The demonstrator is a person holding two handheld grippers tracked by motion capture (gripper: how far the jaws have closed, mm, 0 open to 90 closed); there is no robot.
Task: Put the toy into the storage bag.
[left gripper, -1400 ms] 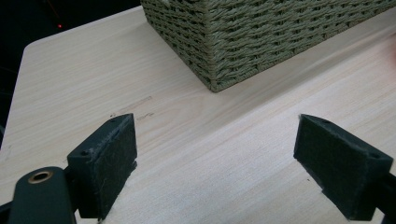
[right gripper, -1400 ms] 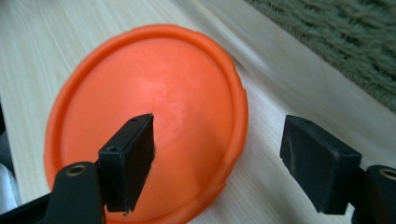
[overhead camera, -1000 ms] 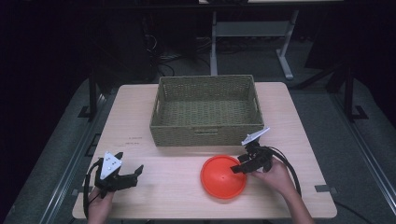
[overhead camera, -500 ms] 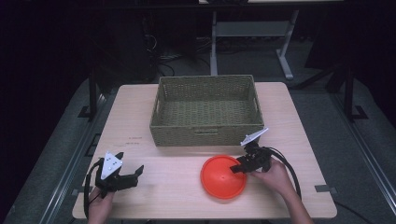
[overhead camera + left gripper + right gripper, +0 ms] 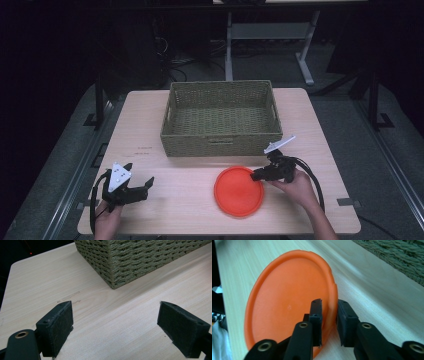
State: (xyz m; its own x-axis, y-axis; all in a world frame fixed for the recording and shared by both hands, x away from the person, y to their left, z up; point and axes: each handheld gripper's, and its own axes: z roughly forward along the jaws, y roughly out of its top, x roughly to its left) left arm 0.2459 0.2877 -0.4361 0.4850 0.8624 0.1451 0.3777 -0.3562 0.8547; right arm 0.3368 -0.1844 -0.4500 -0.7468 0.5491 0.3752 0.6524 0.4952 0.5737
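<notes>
One grip is made: the right tool [image 5: 329, 320], its jaws just closing, pinches the rim of the orange plate [image 5: 239, 191], which lies on the tabletop [image 5: 190, 200] before the wicker basket [image 5: 222, 117]. Lifting it remains, probably into that basket. The left tool [image 5: 115, 327] rests spread and empty.

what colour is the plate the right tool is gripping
Orange, plain with no pattern. The plate shows best in the right gripper view.
</notes>
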